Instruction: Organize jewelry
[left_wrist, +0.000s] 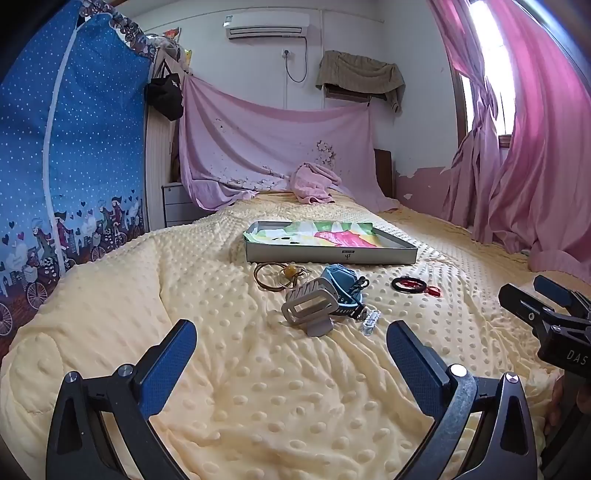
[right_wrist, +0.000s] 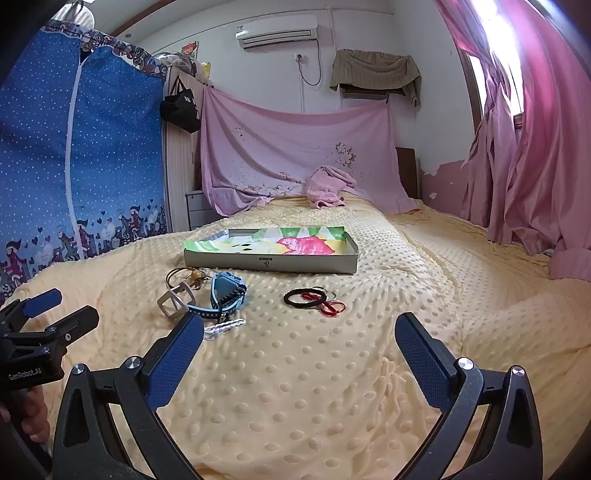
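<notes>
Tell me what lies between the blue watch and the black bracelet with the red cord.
Only bare yellow dotted blanket separates the blue watch from the black bracelet; the right wrist view shows that gap most plainly.

Both wrist views: bright, even daylight. Source is the window at upper right, behind the pink curtain; panes blown out to white, curtain glowing magenta where backlit. Bed cover evenly lit, shadows soft and short, each raised dot faintly shaded. Small dark shadow under the grey tray. Strong fisheye bending: wardrobe cover and walls curve, black vignette in the corners. Centre sharp; near tongs at the lower edge slightly soft. No motion blur.
</notes>
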